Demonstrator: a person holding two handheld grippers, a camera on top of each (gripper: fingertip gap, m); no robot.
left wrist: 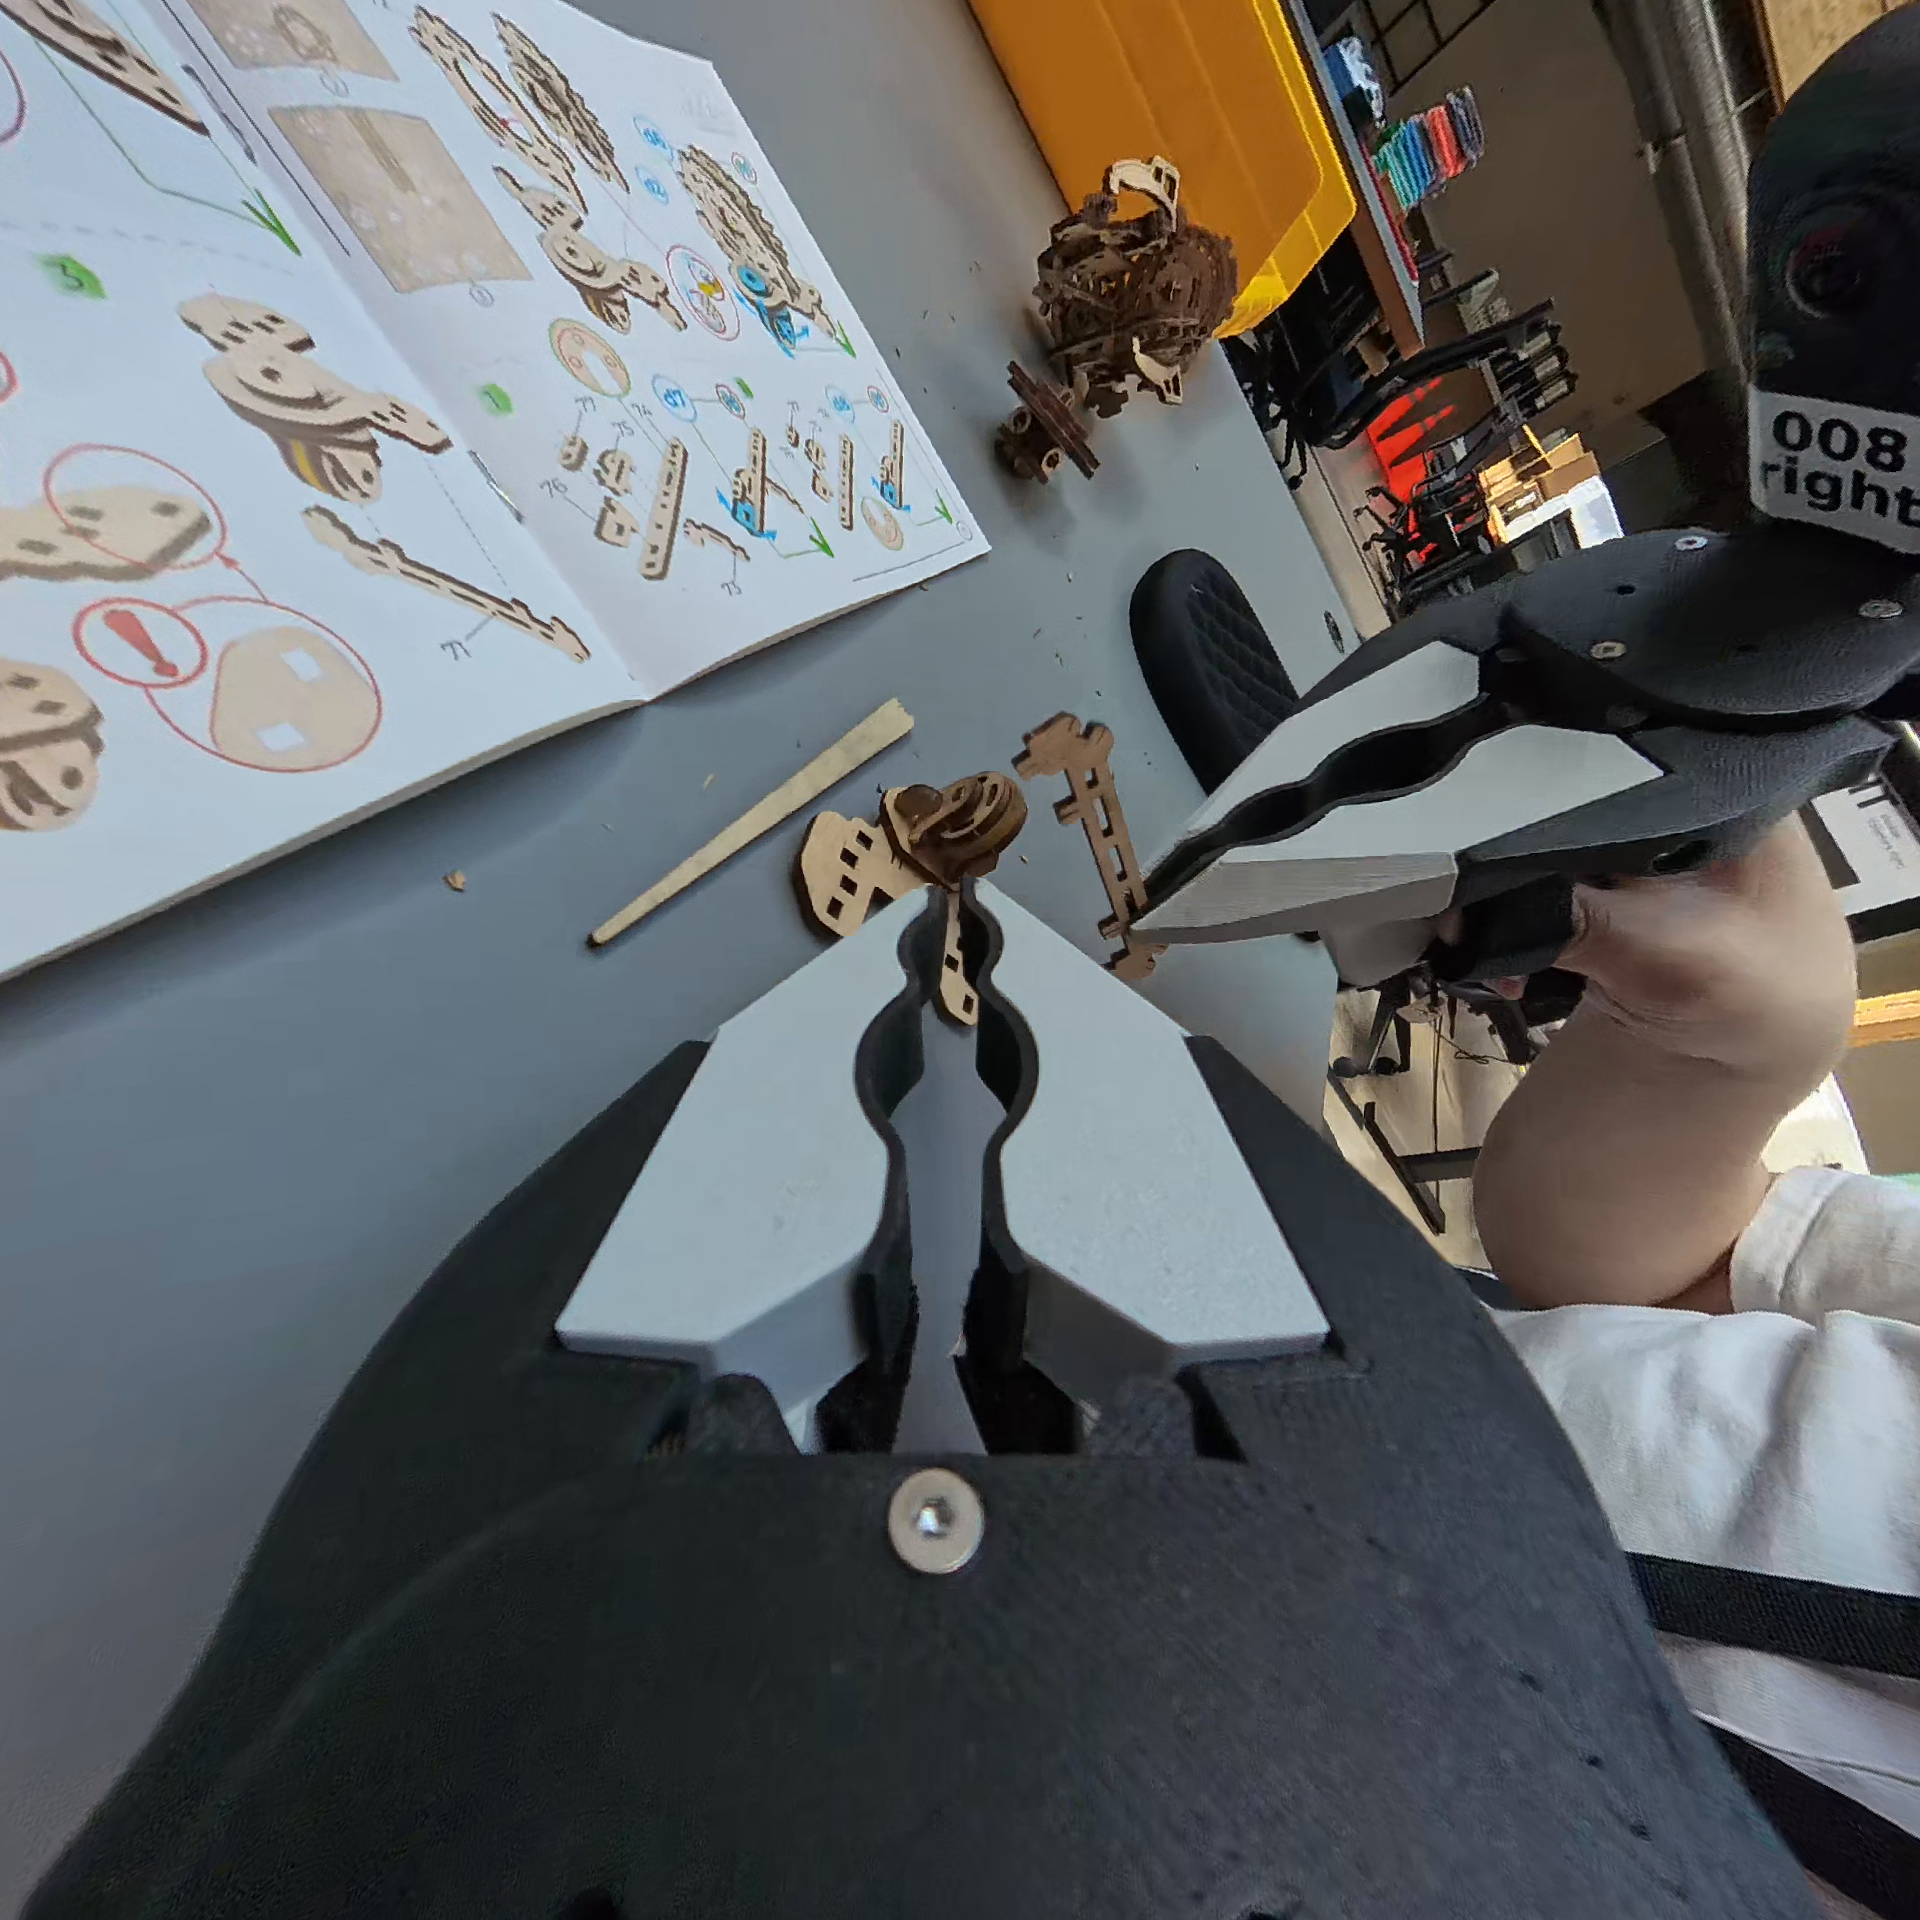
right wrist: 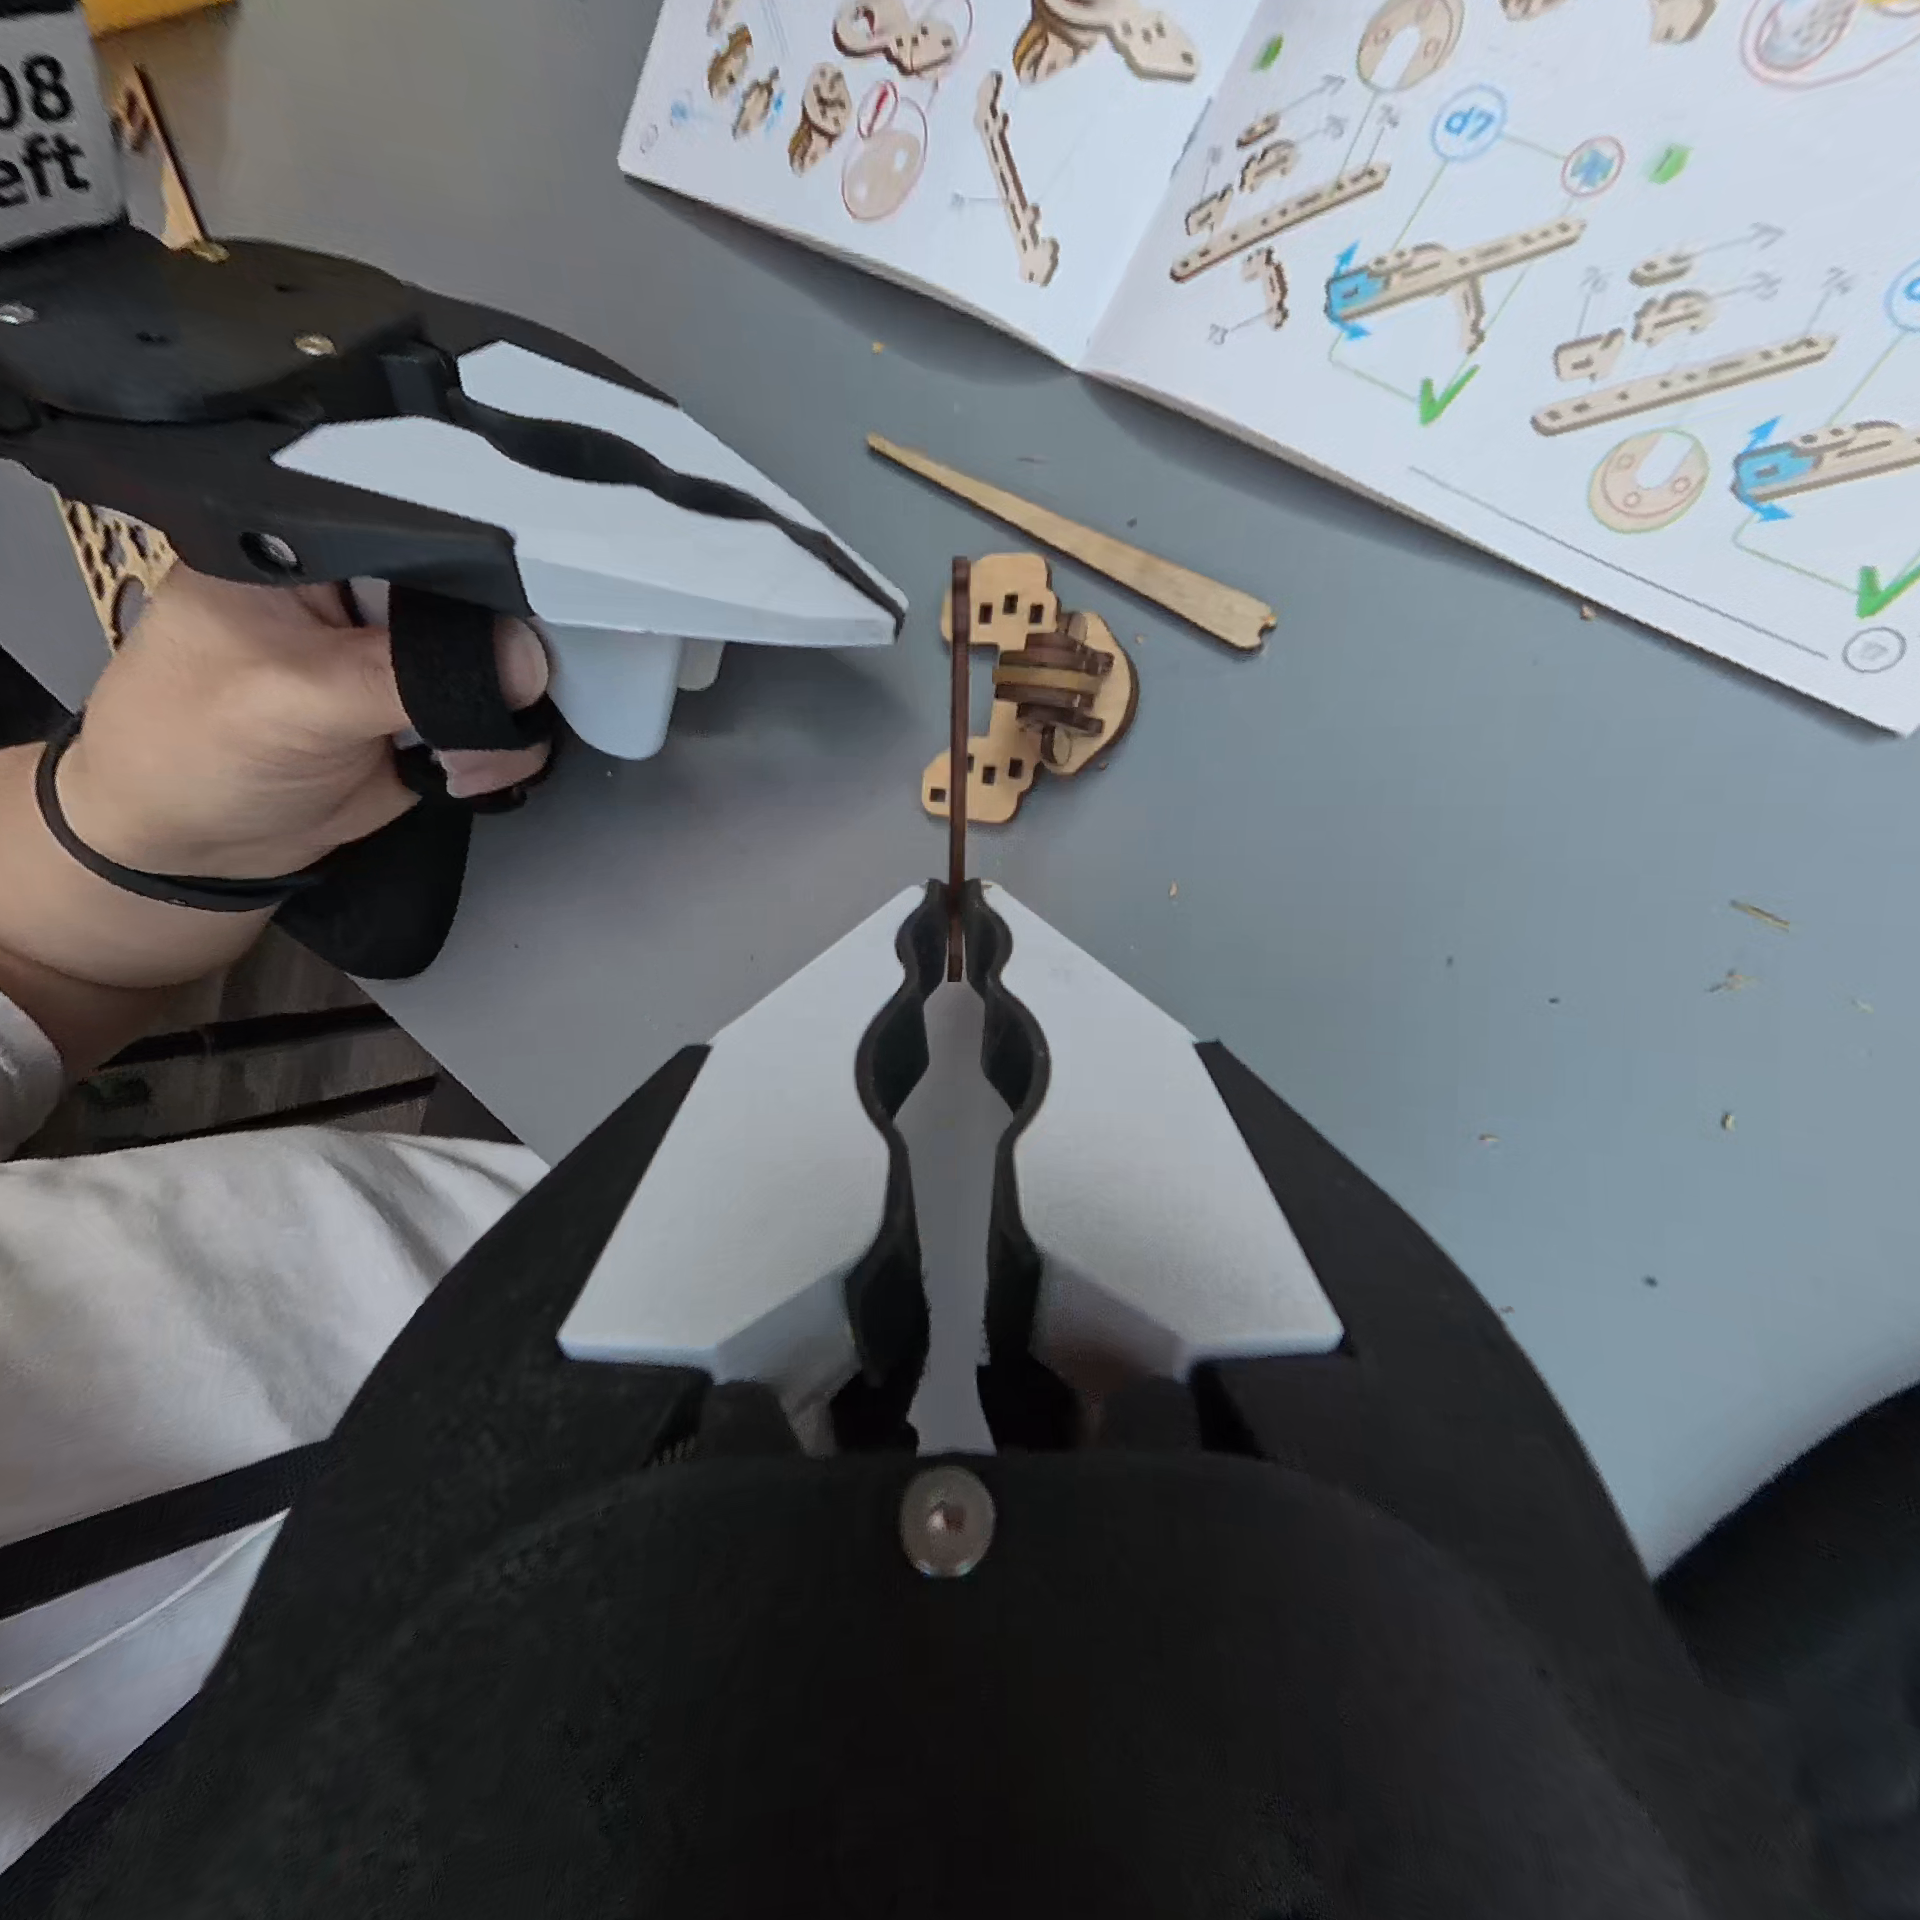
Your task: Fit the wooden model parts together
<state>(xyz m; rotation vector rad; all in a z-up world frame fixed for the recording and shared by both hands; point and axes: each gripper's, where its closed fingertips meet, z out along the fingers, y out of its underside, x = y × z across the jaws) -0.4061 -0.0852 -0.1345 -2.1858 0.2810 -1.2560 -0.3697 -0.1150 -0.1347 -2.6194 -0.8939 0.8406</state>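
Note:
A small wooden subassembly [right wrist: 1060,686], a pale slotted plate carrying a stack of dark discs, lies on the grey table; it also shows in the left wrist view [left wrist: 935,831]. My right gripper [right wrist: 956,888] is shut on a thin notched wooden strip [right wrist: 959,727], held on edge just above and left of the subassembly. The strip [left wrist: 1091,821] and right gripper [left wrist: 1138,920] also show in the left wrist view. My left gripper [left wrist: 951,899] is shut and holds nothing. Its tips [right wrist: 896,621] hover just left of the subassembly, apart from it. Part of the plate shows through the finger gap.
An open instruction booklet [left wrist: 416,416] lies beyond the parts. A tapered wooden stick [right wrist: 1081,545] lies between booklet and subassembly. A larger dark wooden model [left wrist: 1122,291] and a small wheel piece [left wrist: 1044,426] sit farther off, by a yellow bin [left wrist: 1174,104]. A black chair back [left wrist: 1205,665] stands past the table edge. There is about 5 cm between the tips of the two grippers.

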